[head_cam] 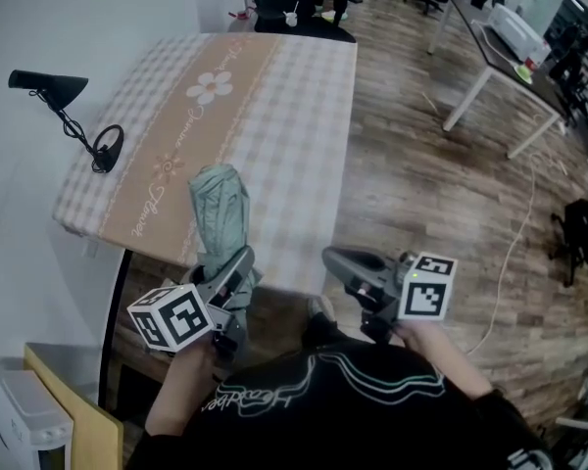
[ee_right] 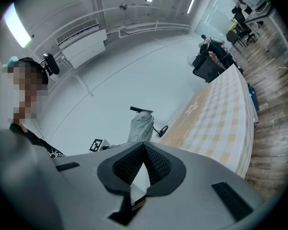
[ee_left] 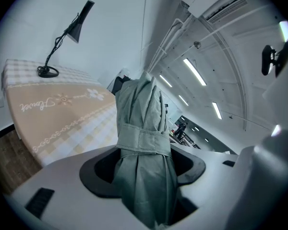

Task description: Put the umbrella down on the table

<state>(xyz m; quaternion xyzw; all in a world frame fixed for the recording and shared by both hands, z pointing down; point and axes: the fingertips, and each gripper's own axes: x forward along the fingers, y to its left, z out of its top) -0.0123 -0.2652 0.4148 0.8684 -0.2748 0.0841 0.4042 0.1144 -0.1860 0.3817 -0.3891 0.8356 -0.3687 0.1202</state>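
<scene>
at the left, the desk lamp (head_cam: pixel 49 86) stood by the left edge of the table (head_cam: pixel 304 86), with its base and cord on the cloth. you had the left gripper (head_cam: pixel 230 267) clamped on the lower part of the folded umbrella (head_cam: pixel 220 209). the umbrella stood tilted up over the near edge and did not look to be resting on the cloth. i judged this to be the carry step. the next move called for bringing the umbrella in over the tan middle band, laying it flat, and only then parting the jaws. the near edge was close, so setting it down too early could have let it slide off. your right gripper (head_cam: pixel 348 259) had its fingers together on nothing, just off the near right corner. the cloth beyond was bare, and open floor lay to the right.
</scene>
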